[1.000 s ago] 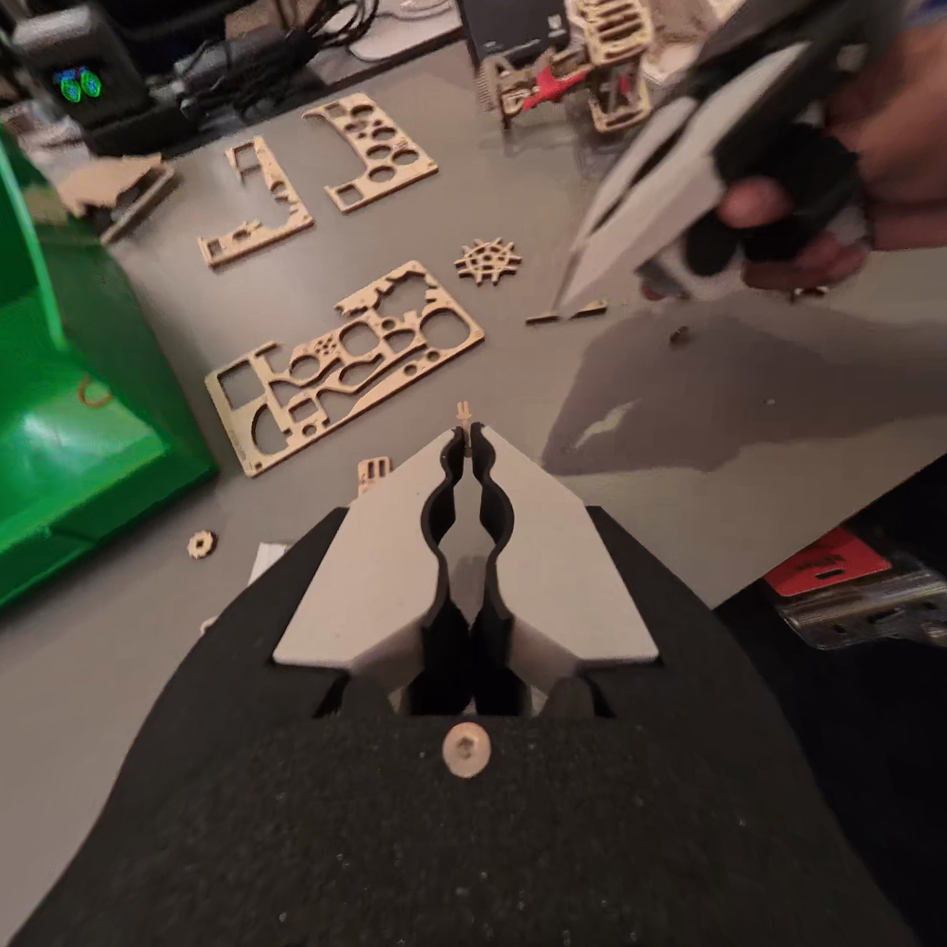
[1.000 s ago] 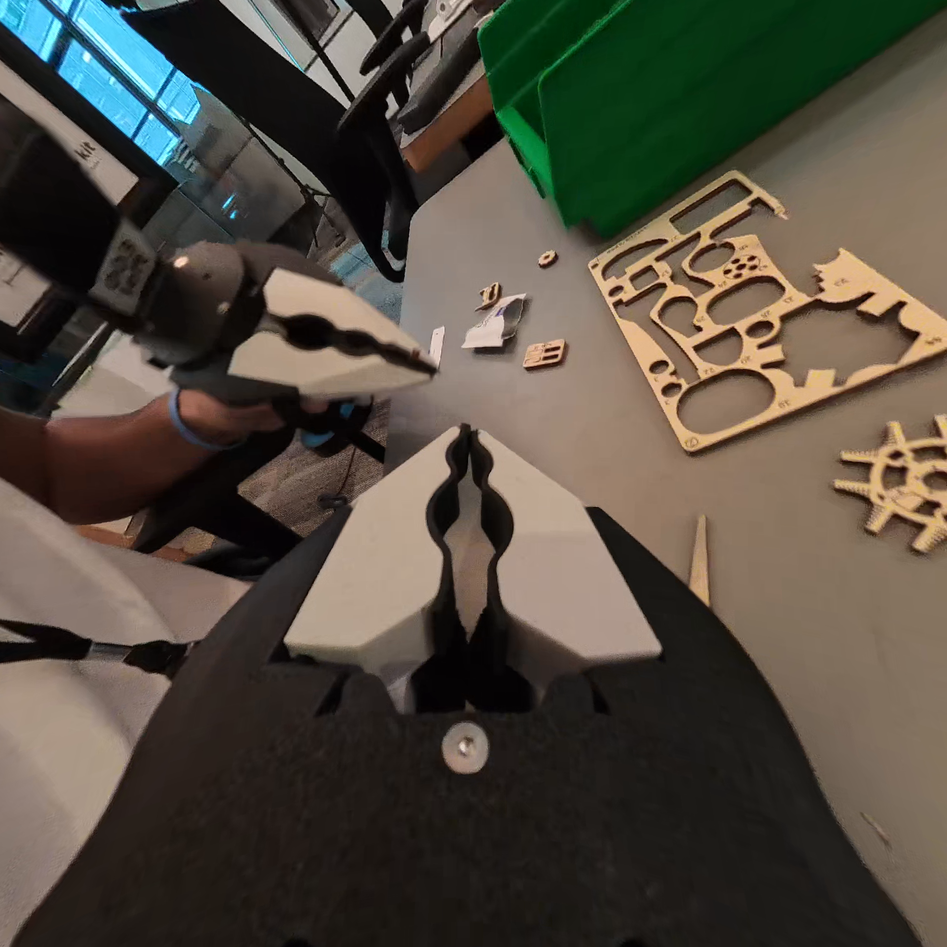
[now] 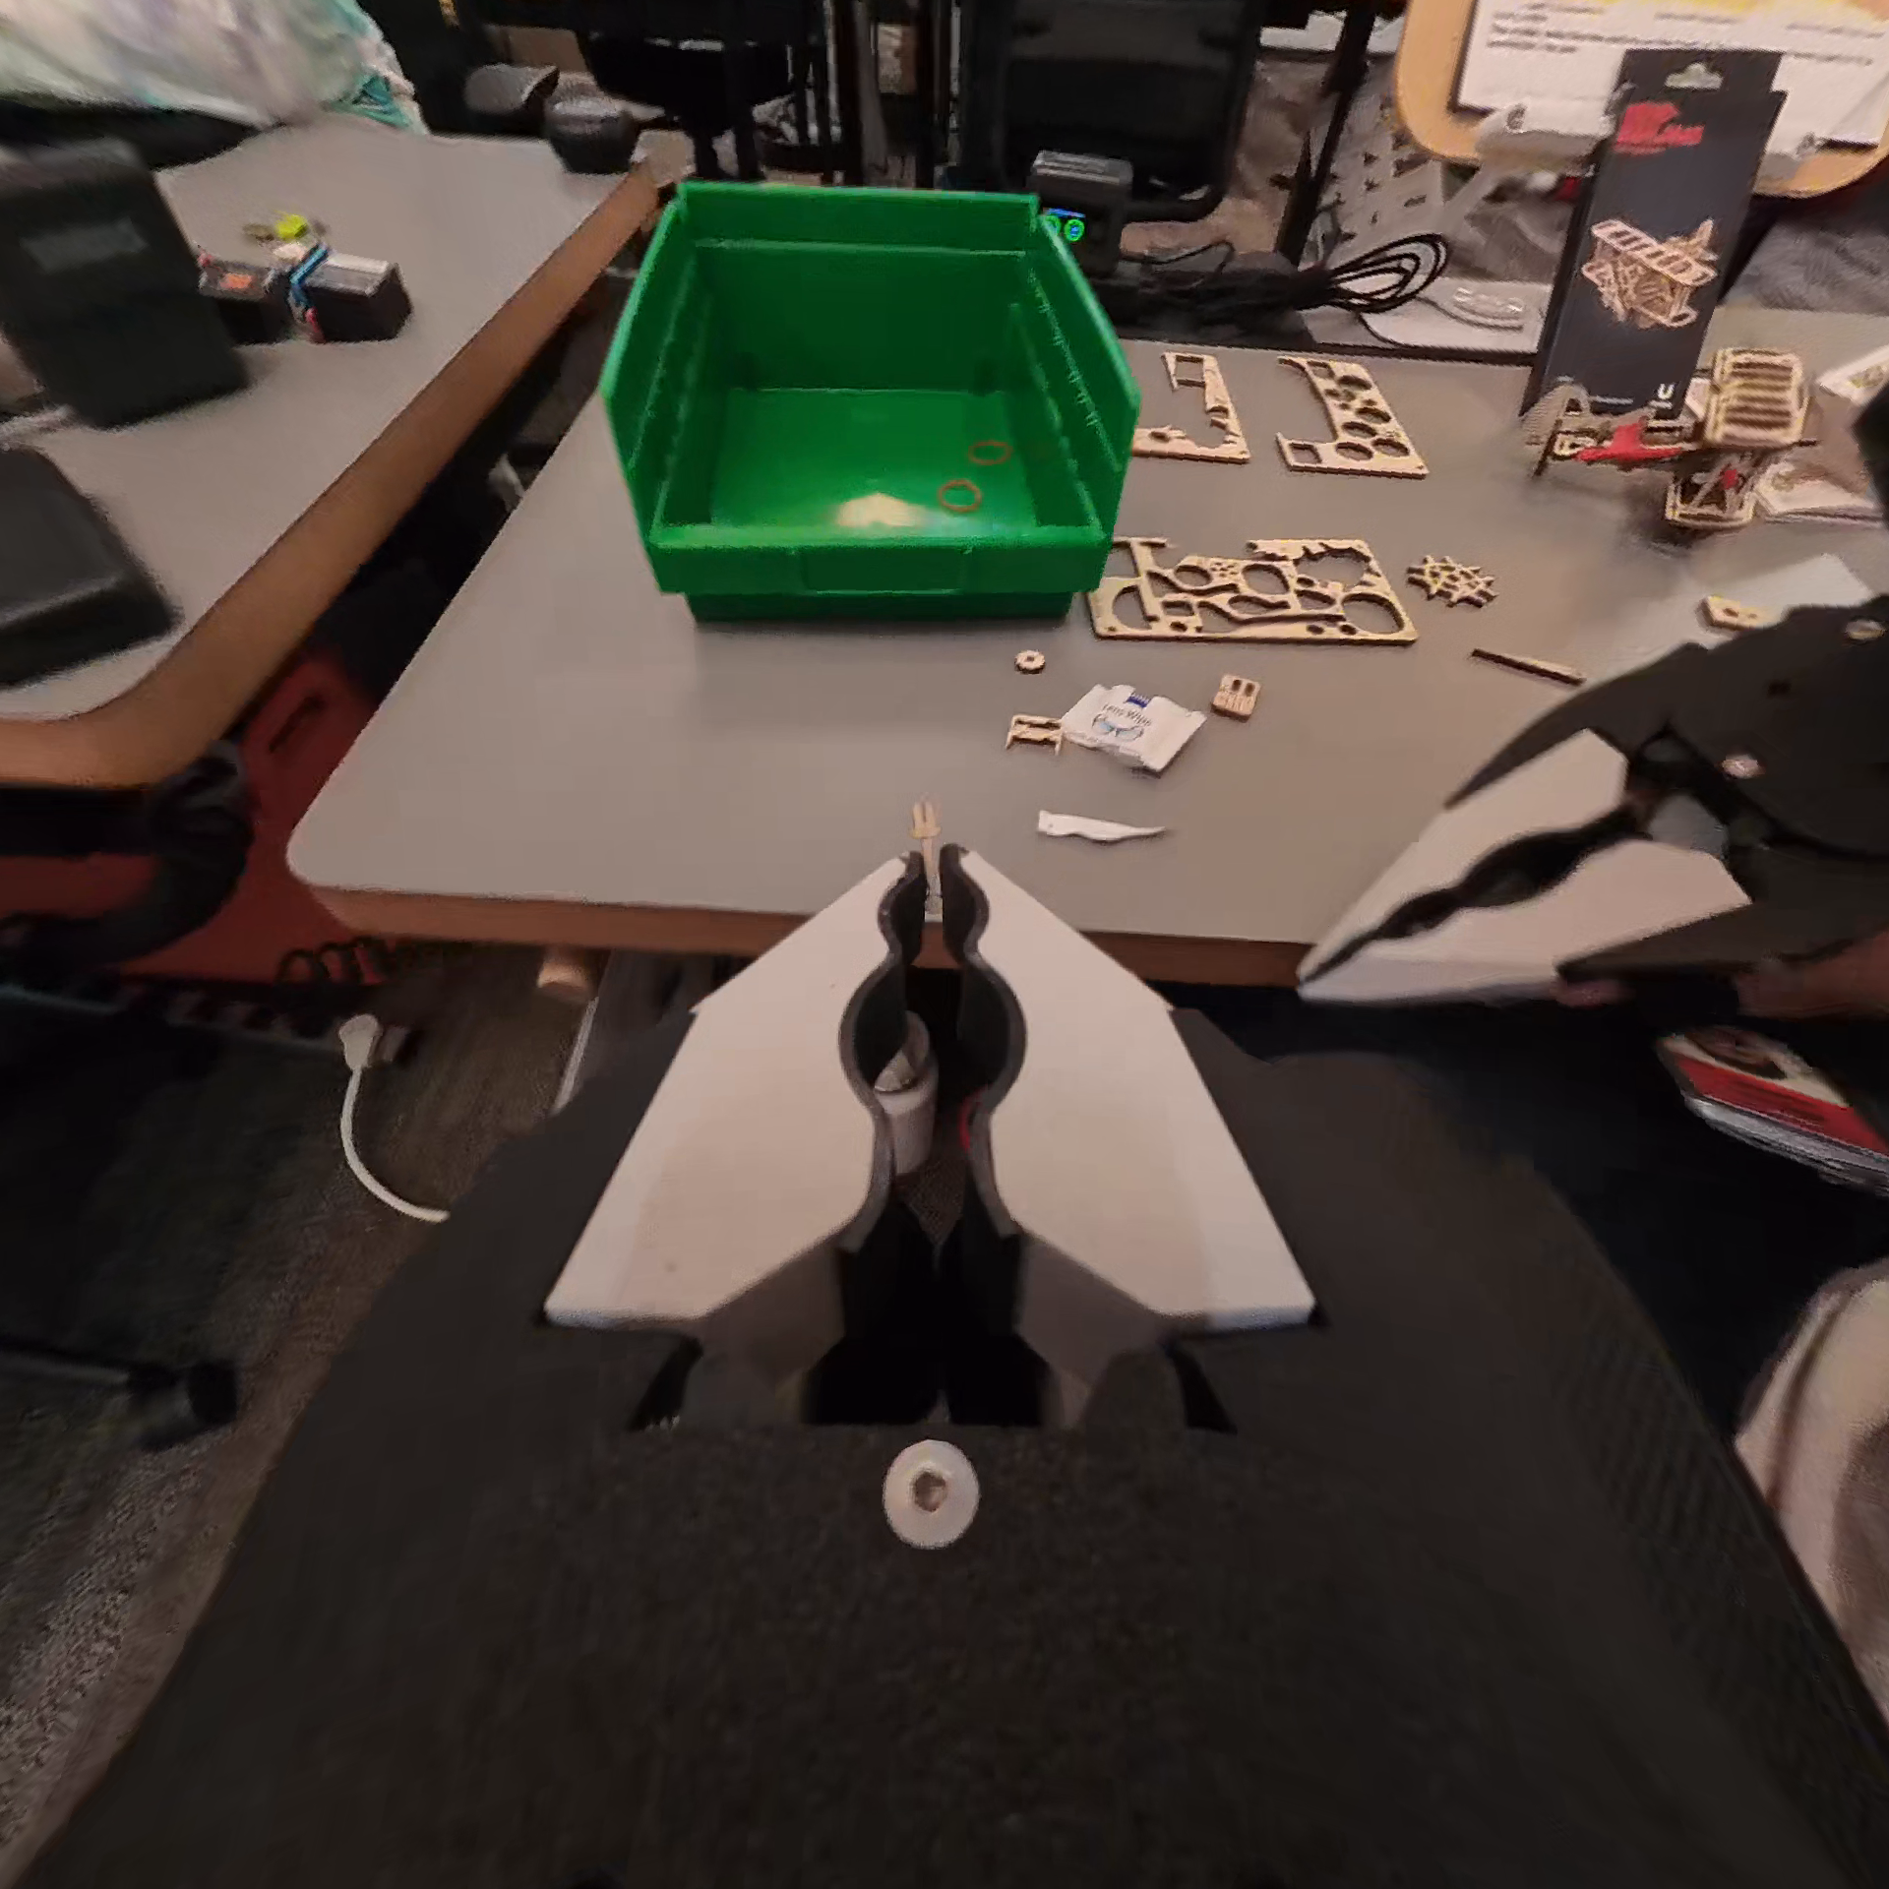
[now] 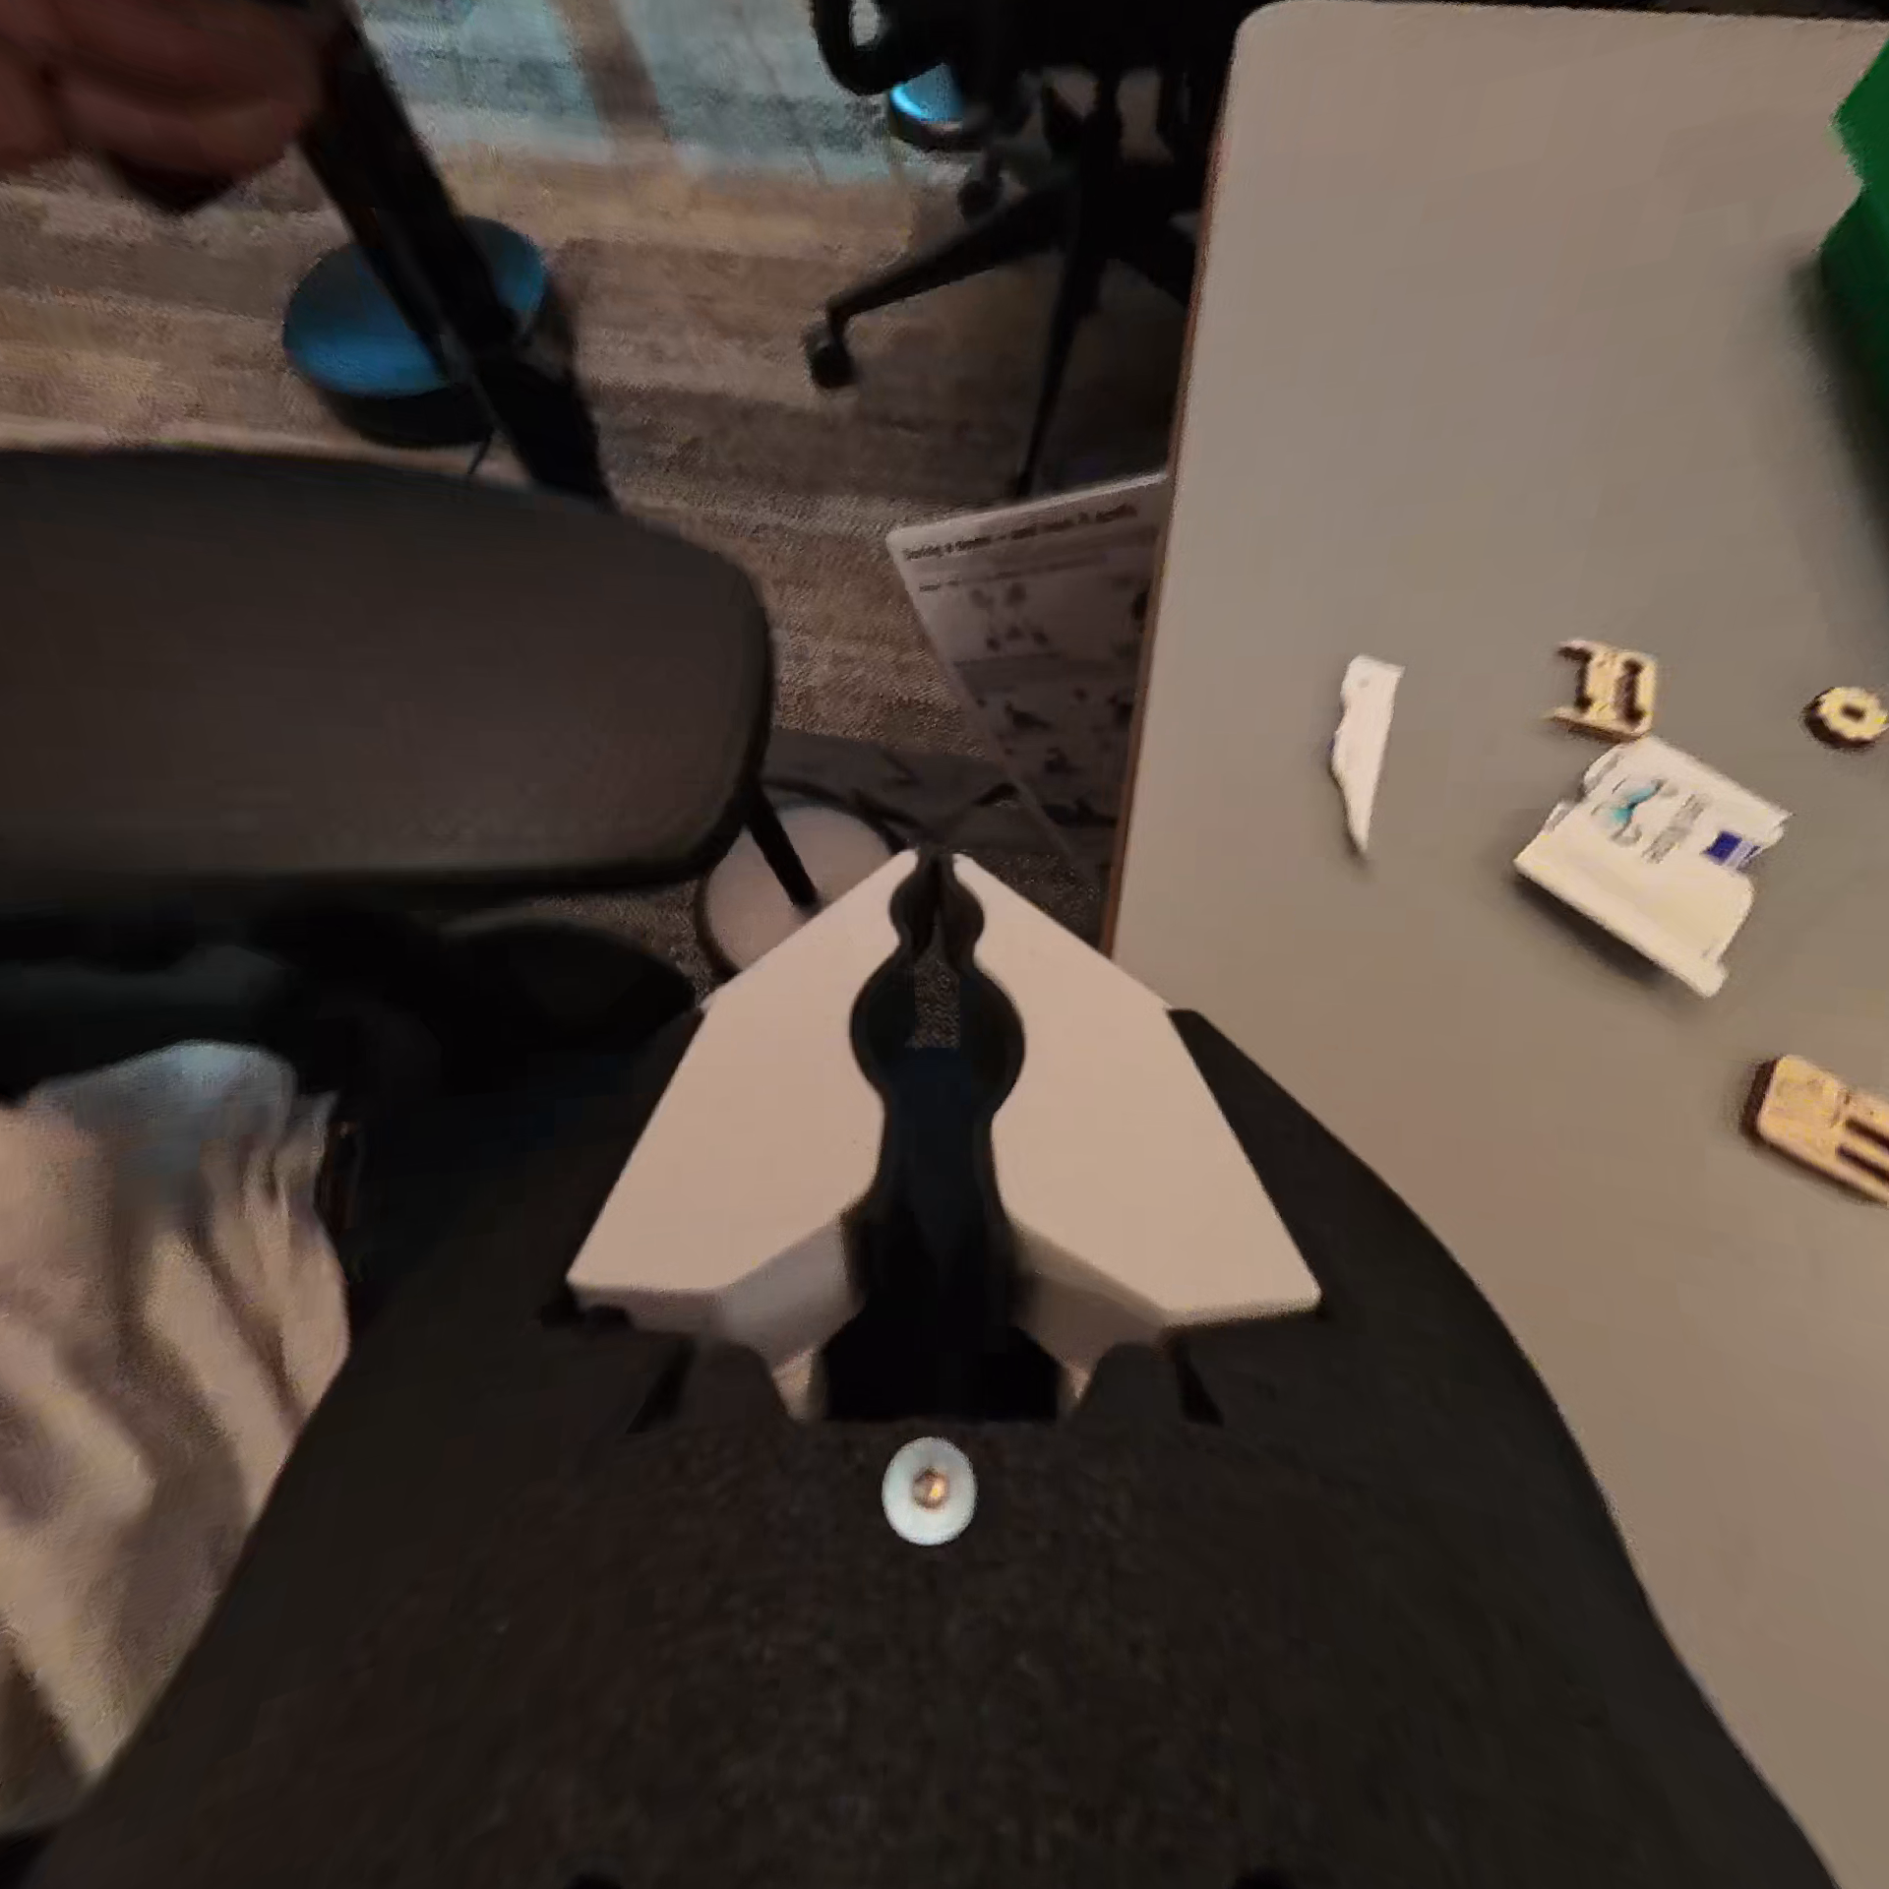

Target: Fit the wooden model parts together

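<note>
Wooden peg (image 3: pixel 926 830), thin and forked at its free end, sits pinched upright between the tips of my left gripper (image 3: pixel 928 869), whose jaws are closed on it; it hangs off the near edge of the grey table (image 3: pixel 634 756), not touching it. My right gripper (image 4: pixel 932 869) has its jaws pressed together with nothing between them that I can see, and it hovers off the table's edge over the carpet, beside a black chair seat (image 4: pixel 358 664); in the left wrist view it shows at the right, its tips pointing left.

On the table, near the edge, lie a torn white strip (image 3: pixel 1096 826), a white wipe packet (image 3: pixel 1130 724) and small wooden pieces (image 3: pixel 1235 696). Farther back are a punched-out wooden sheet (image 3: pixel 1252 593), a toothed wooden wheel (image 3: pixel 1452 581) and two more sheet offcuts (image 3: pixel 1349 417). To their left stands a green bin (image 3: pixel 869 572) with two orange rubber bands (image 3: pixel 971 475) on its floor. At the far right a partly built wooden model (image 3: pixel 1717 450) stands before a dark product card (image 3: pixel 1656 225).
</note>
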Action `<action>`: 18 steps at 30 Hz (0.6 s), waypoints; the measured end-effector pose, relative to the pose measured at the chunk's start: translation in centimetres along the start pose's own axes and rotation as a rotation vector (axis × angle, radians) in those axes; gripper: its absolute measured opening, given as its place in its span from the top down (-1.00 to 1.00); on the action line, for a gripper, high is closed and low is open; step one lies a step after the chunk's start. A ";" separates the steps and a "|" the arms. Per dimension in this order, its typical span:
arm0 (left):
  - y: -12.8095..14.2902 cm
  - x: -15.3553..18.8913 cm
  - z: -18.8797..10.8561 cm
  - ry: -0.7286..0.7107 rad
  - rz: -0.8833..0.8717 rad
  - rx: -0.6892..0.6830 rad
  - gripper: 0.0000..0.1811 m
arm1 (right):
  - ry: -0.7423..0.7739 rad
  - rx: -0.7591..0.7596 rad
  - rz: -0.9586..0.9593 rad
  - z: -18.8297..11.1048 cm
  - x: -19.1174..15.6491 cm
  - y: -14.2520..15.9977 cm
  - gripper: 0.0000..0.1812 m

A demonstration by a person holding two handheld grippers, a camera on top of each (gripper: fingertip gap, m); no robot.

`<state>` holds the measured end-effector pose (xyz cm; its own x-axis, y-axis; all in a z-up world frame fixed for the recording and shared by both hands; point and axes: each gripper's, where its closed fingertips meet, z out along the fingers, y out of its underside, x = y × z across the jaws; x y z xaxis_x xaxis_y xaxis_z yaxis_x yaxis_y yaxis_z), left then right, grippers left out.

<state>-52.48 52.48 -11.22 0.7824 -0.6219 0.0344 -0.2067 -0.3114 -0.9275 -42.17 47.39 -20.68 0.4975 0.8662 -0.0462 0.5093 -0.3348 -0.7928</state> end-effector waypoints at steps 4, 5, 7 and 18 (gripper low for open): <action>1.9 -1.0 -2.1 -0.007 -0.112 -0.013 0.99 | -0.097 0.070 0.134 2.3 0.7 -4.4 1.00; 2.0 -0.7 -2.6 -0.008 -0.116 -0.014 0.99 | -0.109 0.089 0.103 3.1 0.2 -5.5 1.00; 2.4 0.3 -3.6 -0.028 -0.099 -0.026 0.99 | -0.129 0.120 0.041 5.8 -1.8 -7.0 1.00; 8.3 0.0 -9.3 -0.308 -0.114 -0.103 1.00 | -0.498 -0.553 -0.209 30.7 -6.0 10.7 0.68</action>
<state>-59.69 43.21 -15.43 0.9412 -0.3379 0.0073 -0.1538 -0.4474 -0.8810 -61.22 50.00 -47.57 0.0447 0.9527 -0.3005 0.8999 -0.1691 -0.4021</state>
